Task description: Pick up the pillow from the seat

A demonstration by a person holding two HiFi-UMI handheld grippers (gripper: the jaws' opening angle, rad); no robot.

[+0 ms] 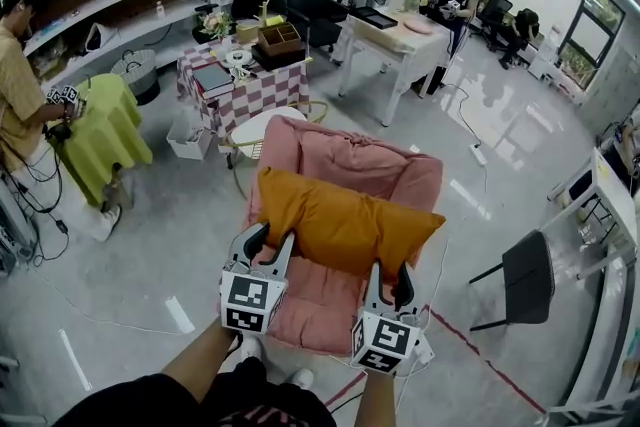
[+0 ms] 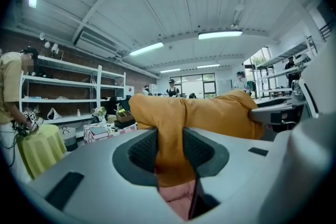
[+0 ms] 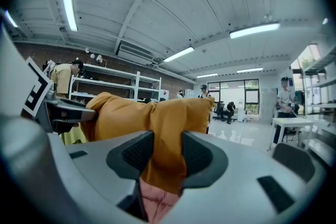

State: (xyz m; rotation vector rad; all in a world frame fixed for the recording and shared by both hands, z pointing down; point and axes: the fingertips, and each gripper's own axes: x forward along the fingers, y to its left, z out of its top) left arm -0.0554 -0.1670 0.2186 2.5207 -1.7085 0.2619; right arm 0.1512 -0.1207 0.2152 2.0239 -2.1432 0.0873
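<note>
An orange pillow (image 1: 340, 220) hangs in the air above the pink cushioned seat (image 1: 345, 165), stretched between my two grippers. My left gripper (image 1: 270, 240) is shut on the pillow's near left edge. In the left gripper view the orange pillow (image 2: 210, 113) runs off to the right, its fabric bunched between the black pads (image 2: 144, 150). My right gripper (image 1: 392, 277) is shut on the near right edge. Seen from the right gripper view, the pillow (image 3: 142, 118) spreads to the left, pinched between that gripper's pads (image 3: 195, 153).
A round white side table (image 1: 262, 127) stands behind the seat, a checkered-cloth table (image 1: 250, 93) beyond it. A dark chair (image 1: 525, 280) is at the right, a green-covered table (image 1: 105, 130) with a person (image 1: 20, 105) at the left. White tables and people fill the back.
</note>
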